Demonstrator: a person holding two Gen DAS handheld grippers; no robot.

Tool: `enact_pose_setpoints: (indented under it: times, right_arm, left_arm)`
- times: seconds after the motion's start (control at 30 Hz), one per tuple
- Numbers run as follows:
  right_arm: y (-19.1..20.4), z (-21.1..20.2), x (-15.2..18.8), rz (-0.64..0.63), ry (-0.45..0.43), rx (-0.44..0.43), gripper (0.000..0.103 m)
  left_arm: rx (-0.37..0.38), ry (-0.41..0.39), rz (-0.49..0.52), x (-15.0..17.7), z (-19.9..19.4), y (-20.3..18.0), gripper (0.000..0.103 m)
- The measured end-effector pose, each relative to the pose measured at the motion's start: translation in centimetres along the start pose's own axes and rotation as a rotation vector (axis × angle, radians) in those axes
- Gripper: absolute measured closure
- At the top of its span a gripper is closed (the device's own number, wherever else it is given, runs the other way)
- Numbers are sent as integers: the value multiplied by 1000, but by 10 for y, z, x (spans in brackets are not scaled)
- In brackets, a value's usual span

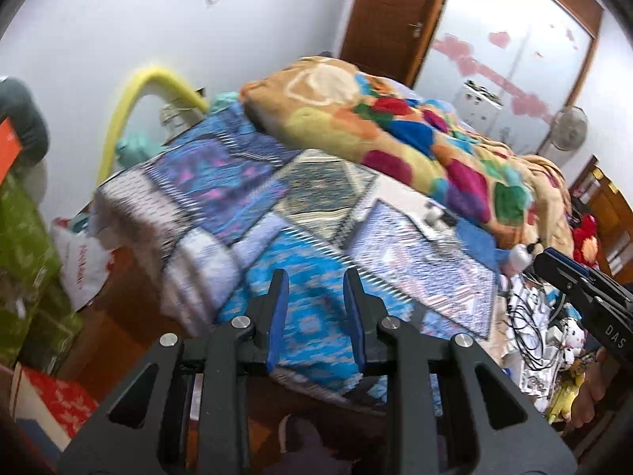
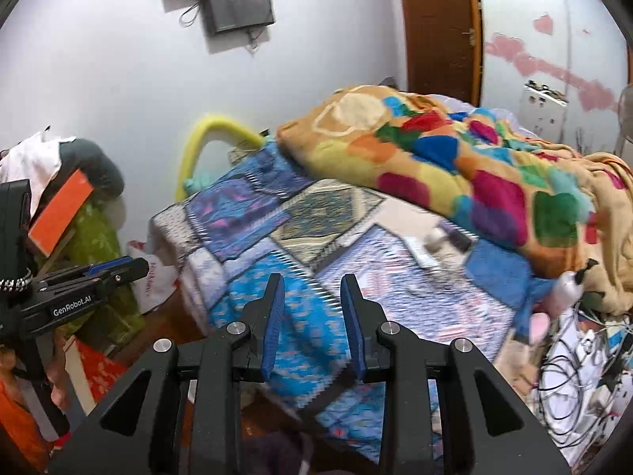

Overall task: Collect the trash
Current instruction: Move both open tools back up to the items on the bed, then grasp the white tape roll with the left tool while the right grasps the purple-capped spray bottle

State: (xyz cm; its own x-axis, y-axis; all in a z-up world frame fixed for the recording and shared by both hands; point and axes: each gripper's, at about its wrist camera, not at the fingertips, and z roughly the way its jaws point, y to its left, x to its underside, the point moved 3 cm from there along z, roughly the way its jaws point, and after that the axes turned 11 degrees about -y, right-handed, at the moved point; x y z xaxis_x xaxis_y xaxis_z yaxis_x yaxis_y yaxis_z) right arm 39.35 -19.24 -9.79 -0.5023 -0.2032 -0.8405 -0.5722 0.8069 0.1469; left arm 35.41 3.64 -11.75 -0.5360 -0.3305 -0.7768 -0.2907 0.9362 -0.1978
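Both grippers hang over the near corner of a bed covered by a blue patchwork quilt [image 1: 300, 206], and both views are smeared by motion blur. The left gripper [image 1: 316, 281] has its 2 blue-padded fingers apart with nothing between them; only the quilt shows through the gap. The right gripper [image 2: 312, 283] is the same: fingers spread, nothing held, quilt behind. The likeliest trash is a small cluster of whitish and dark scraps [image 1: 433, 217] lying on the quilt just below the edge of a bright multicoloured blanket [image 1: 403, 126]; blur makes it impossible to tell what the pieces are. In the left wrist view they sit ahead of the fingertips and off to the right, well apart from them. In the right wrist view the same scraps [image 2: 439, 243] again lie ahead and to the right of the fingers, with no contact. A white plastic bag with red lettering [image 1: 85, 265] hangs low beside the bed on the left, away from both grippers. At the right end of the bed lies a tangle of black cables [image 2: 573, 380] among white clutter.
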Motion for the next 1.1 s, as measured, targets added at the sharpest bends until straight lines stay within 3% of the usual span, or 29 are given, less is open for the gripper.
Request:
enact_pose_setpoints:
  times: [0.2, 0.4, 0.5, 0.63, 1.1]
  right_arm:
    - [-49, -6, -6, 10, -22, 62, 76]
    - [-104, 16, -8, 42, -14, 117, 76]
    - [-134, 37, -7, 61, 6, 140, 76]
    - [-167, 76, -6, 67, 59, 144, 76]
    - [-244, 227, 19, 143, 214, 95, 69]
  left_arm:
    - [59, 2, 53, -12, 31, -54, 75]
    - [115, 28, 72, -19, 80, -95, 75]
    - [142, 48, 82, -21, 110, -111, 74]
    - [148, 61, 92, -22, 156, -128, 54]
    - [174, 178, 104, -16, 288, -151, 53]
